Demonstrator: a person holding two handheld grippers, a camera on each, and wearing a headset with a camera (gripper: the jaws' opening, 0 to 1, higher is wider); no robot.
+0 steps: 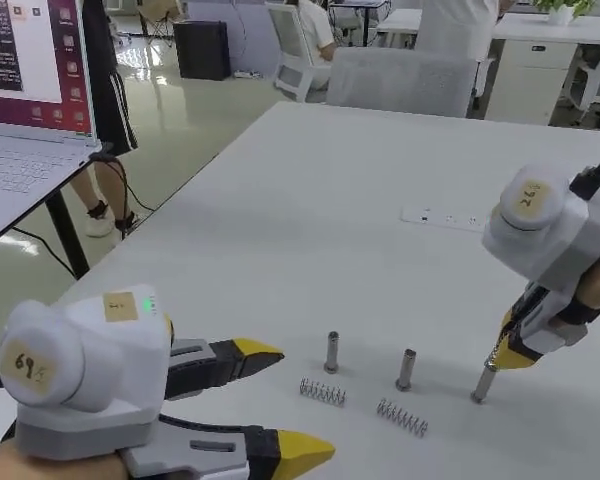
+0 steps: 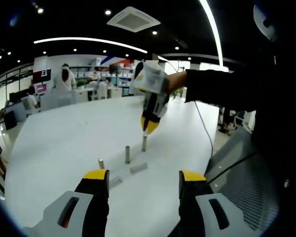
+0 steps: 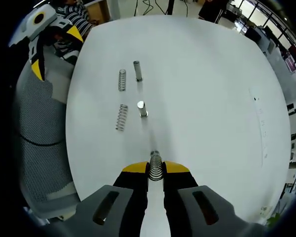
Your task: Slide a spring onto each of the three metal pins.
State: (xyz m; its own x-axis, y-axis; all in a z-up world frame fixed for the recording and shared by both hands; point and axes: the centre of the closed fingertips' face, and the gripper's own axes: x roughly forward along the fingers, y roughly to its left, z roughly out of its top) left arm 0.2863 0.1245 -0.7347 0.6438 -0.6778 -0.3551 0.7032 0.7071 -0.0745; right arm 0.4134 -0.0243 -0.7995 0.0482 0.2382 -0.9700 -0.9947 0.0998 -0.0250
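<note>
Three short, round, grey metal pins stand upright in a row on the white table point(image 1: 280, 200). The middle pin point(image 1: 406, 369) serves as the mark. The first pin point(image 1: 331, 352) stands near it on the left gripper's side, and the third pin point(image 1: 484, 382) stands near it on the other side.

Two small coiled steel wire springs lie flat on the person's side of the middle pin. One loose spring point(image 1: 401, 417) lies just in front of it, and the other loose spring point(image 1: 322, 392) lies beside that one, in front of the first pin.

The right gripper point(image 3: 155, 169), white with yellow tips, has its jaws drawn almost together on a held spring point(image 3: 155, 165), at the third pin's top. How far the coil sits over that pin cannot be told. A round tan sticker point(image 1: 530, 197) on its housing bears handwritten digits that look like "26".

The left gripper point(image 2: 144, 177) hovers on the person's side of the middle pin, well apart from it. Its jaws are spread wide with nothing between them. Its tan label point(image 1: 30, 365) reads roughly "69".

Beyond the middle pin a flat white power strip point(image 1: 445, 217) lies on the table. Far off on the left gripper's side an open laptop point(image 1: 30, 120) shows text too small to read.
</note>
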